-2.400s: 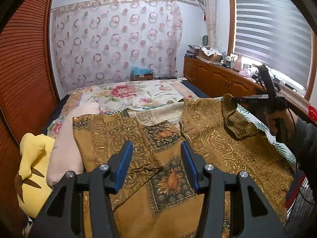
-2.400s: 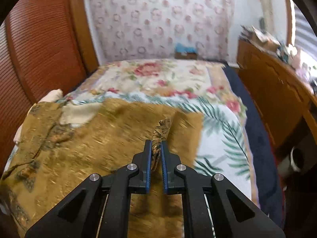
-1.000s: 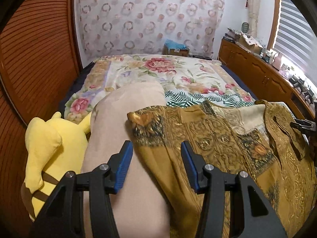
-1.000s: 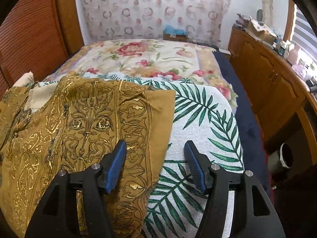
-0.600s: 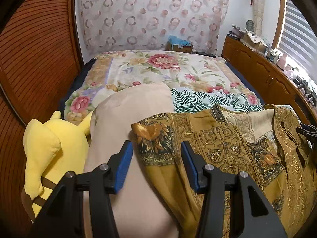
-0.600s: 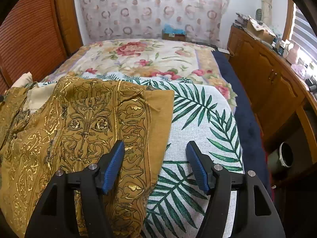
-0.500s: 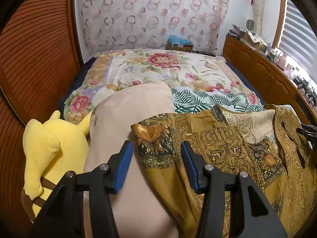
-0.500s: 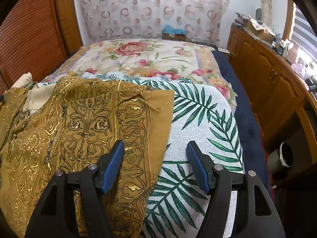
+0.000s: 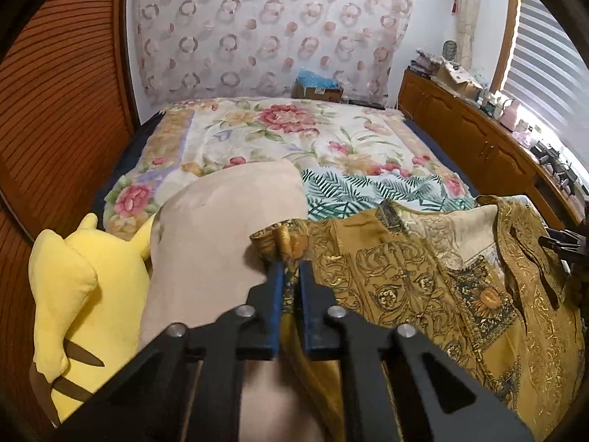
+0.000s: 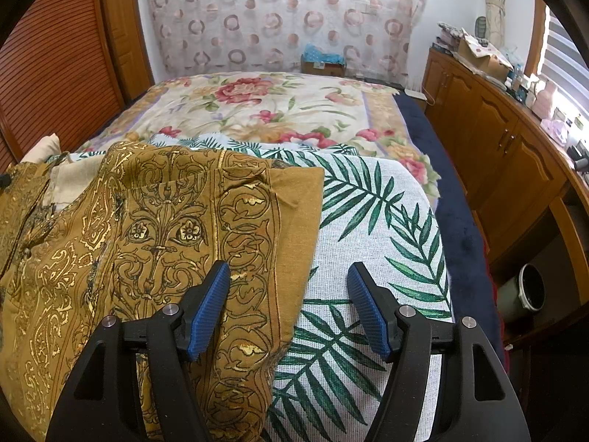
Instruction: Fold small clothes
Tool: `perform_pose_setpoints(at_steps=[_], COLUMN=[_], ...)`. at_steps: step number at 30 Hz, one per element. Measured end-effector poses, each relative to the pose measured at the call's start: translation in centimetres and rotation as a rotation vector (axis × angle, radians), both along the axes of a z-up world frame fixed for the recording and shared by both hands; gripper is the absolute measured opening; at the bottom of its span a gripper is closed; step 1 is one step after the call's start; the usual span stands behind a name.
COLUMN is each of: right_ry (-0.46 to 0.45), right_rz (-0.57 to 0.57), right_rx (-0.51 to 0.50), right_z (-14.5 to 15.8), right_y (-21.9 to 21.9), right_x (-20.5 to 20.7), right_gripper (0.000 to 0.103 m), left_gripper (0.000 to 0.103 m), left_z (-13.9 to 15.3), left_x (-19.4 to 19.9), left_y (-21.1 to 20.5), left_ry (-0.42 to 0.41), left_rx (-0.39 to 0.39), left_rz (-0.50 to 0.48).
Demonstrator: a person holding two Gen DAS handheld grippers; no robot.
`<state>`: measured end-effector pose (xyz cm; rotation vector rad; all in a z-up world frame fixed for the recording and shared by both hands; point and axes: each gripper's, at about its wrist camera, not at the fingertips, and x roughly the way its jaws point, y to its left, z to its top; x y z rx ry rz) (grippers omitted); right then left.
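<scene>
A mustard-gold patterned garment (image 9: pixel 423 280) lies spread on the bed. My left gripper (image 9: pixel 291 269) is shut on the garment's left sleeve end, which bunches up between the blue pads over a beige pillow (image 9: pixel 217 243). In the right wrist view the garment's right sleeve (image 10: pixel 176 235) lies flat on a palm-leaf cloth (image 10: pixel 371 221). My right gripper (image 10: pixel 289 287) is open and empty, straddling the sleeve's right edge, with its left pad (image 10: pixel 210 305) over the fabric. The right gripper also shows at the left wrist view's right edge (image 9: pixel 563 241).
A yellow plush toy (image 9: pixel 73 287) lies left of the pillow. A floral bedspread (image 9: pixel 287 136) covers the far half of the bed. Wooden cabinets (image 10: pixel 504 147) run along the right. A wooden slatted wall (image 9: pixel 55 92) stands on the left. A pot (image 10: pixel 526 294) sits on the floor.
My left gripper has closed on the garment's left sleeve end, which was lying flat between the open fingers. The right gripper stays open in place.
</scene>
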<state>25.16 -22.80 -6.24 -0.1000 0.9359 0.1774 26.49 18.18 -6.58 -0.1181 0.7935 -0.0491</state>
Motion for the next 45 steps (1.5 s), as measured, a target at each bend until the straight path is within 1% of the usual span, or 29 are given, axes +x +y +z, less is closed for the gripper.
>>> perform_pose_setpoints(at_steps=[1, 4, 7, 8, 11, 13, 16, 21, 23, 24, 25, 26, 28, 30, 34, 35, 37, 38, 42, 45], right_ry=[0.0, 0.0, 0.002, 0.003, 0.004, 0.012, 0.031, 0.053, 0.045, 0.045, 0.045, 0.049, 0.039, 0.0, -0.125, -0.162, -0.204, -0.232, -0.278, -0.289], right_rz=[0.0, -0.001, -0.008, -0.01, -0.022, -0.028, -0.03, -0.013, -0.006, -0.008, -0.013, -0.012, 0.004, 0.022, 0.048, 0.058, 0.071, 0.079, 0.101, 0.106], right_rx=[0.0, -0.001, 0.009, 0.016, -0.006, 0.009, 0.016, 0.017, -0.005, 0.008, 0.014, 0.021, 0.004, 0.005, 0.048, 0.054, 0.074, 0.083, 0.107, 0.135], right_z=[0.0, 0.0, 0.1, 0.1, 0.3, 0.3, 0.5, 0.5, 0.4, 0.4, 0.4, 0.5, 0.9, 1.8, 5.1, 6.3, 7.8, 8.8, 10.7, 11.2], right_y=[0.0, 0.0, -0.2, -0.4, -0.6, -1.0, -1.3, -0.6, -0.2, -0.1, 0.1, 0.4, 1.6, 2.5, 3.5, 3.8, 3.9, 3.9, 3.6, 2.7], right_x=[0.0, 0.0, 0.0, 0.0, 0.1, 0.4, 1.4, 3.6, 4.3, 4.6, 4.6, 4.7, 4.3, 3.3, -0.3, -1.7, -3.7, -5.4, -10.4, -14.6], right_gripper=[0.068, 0.069, 0.071, 0.071, 0.072, 0.072, 0.072, 0.071, 0.064, 0.053, 0.036, 0.029, 0.005, 0.003, 0.002, 0.002, 0.001, 0.001, 0.001, 0.001], left_gripper=[0.004, 0.004, 0.003, 0.003, 0.002, 0.002, 0.002, 0.002, 0.002, 0.002, 0.002, 0.002, 0.002, 0.002, 0.002, 0.002, 0.002, 0.002, 0.002, 0.002], left_z=[0.2, 1.5, 2.6, 2.9, 3.8, 4.4, 4.9, 5.5, 5.7, 5.8, 5.8, 5.9, 6.2, 6.6, 7.4, 7.6, 7.9, 8.0, 7.9, 7.0], left_x=[-0.2, -1.5, -2.6, -2.9, -3.6, -4.2, -5.1, -6.6, -7.3, -7.7, -8.0, -8.5, -9.5, -10.7, -13.2, -14.1, -15.4, -16.4, -20.2, -22.9], left_y=[-0.1, -1.3, -2.6, -2.9, -3.9, -4.7, -5.7, -6.8, -7.0, -7.2, -7.3, -7.4, -7.5, -7.4, -6.7, -6.4, -6.0, -5.8, -4.7, -4.2], left_ry=[-0.01, -0.08, -0.124, -0.133, -0.157, -0.172, -0.188, -0.207, -0.216, -0.221, -0.224, -0.229, -0.241, -0.257, -0.29, -0.301, -0.316, -0.325, -0.347, -0.343], left_rx=[-0.003, 0.003, 0.003, -0.002, -0.008, -0.004, 0.009, -0.004, -0.007, -0.011, -0.013, -0.012, -0.013, -0.015, -0.016, -0.017, -0.02, -0.02, -0.002, -0.009], left_rz=[-0.005, -0.016, -0.038, -0.042, -0.062, -0.076, -0.087, -0.108, -0.111, -0.113, -0.114, -0.115, -0.117, -0.113, -0.094, -0.085, -0.073, -0.065, -0.002, 0.014])
